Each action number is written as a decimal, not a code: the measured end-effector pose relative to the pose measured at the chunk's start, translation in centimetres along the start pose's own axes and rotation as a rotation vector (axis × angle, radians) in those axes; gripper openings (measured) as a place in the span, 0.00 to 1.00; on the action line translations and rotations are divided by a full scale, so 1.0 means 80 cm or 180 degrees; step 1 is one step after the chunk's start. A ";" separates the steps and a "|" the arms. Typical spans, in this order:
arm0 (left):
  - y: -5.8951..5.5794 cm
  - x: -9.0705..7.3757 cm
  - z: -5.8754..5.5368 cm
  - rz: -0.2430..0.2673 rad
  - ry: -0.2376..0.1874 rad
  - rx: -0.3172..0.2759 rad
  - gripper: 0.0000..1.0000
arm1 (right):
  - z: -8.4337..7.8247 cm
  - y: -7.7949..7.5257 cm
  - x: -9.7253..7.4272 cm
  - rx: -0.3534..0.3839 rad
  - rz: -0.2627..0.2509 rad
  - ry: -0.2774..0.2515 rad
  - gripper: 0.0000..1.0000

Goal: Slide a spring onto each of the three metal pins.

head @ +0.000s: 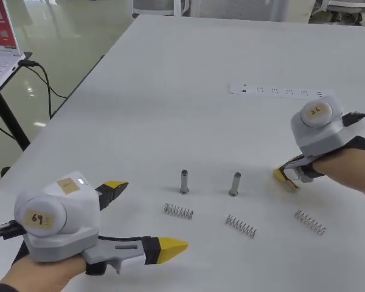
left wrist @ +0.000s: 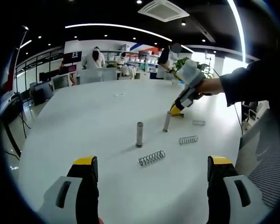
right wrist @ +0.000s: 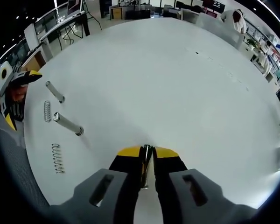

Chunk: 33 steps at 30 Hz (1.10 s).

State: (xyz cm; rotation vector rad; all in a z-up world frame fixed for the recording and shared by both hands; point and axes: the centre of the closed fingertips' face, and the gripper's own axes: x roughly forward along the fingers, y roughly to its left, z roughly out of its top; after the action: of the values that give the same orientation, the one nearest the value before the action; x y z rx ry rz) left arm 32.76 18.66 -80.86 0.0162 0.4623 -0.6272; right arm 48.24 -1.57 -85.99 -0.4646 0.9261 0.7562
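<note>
Left hand-held gripper (head: 147, 215) gapes; right hand-held gripper (right wrist: 147, 150) pinches a pin (right wrist: 144, 170).

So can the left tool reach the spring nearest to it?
Probably yes. The left tool is open, and only bare table lies between it and that spring. The nearest pin stands beyond the spring.

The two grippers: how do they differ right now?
The left gripper stands wide open and empty; the right gripper is shut on a metal pin. The left gripper points roughly level along the table; the right gripper tips down toward it. Both have yellow-tipped jaws.
</note>
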 end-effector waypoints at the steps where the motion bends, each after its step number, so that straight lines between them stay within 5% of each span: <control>1: 0.000 0.000 0.000 0.0000 0.0000 0.0001 0.97 | 0.000 0.000 0.000 0.0012 -0.0001 -0.0001 0.11; 33: -0.012 0.005 0.011 -0.0087 -0.0045 0.0093 0.97 | -0.008 0.008 -0.058 0.0125 -0.0121 -0.0315 0.10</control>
State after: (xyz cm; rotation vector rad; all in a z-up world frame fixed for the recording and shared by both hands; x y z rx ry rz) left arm 32.88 17.56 -80.14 0.0332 0.4403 -0.6604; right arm 45.64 -3.32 -82.44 -0.4058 0.8361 0.7190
